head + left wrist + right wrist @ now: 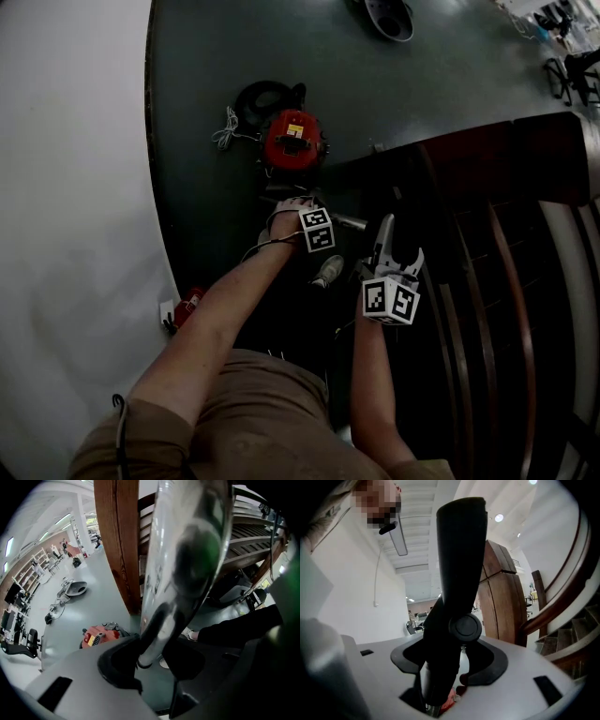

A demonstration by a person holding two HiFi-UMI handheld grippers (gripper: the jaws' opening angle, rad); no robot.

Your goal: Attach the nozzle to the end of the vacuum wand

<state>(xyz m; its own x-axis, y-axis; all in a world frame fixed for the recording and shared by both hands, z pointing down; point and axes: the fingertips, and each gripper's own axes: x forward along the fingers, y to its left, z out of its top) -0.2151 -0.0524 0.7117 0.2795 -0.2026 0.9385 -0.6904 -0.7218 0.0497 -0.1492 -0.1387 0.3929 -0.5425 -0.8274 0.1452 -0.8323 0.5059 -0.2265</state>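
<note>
My left gripper [150, 663] is clenched on the chrome wand [187, 550]. My right gripper [450, 665] grasps the black nozzle [457, 550] across its long axis, just beside the wand, and is the hand to close the gap.

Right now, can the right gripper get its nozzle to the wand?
Probably yes: right gripper, jaws shut on the nozzle, sits close beside the left gripper holding the wand; nothing shows between them.
</note>
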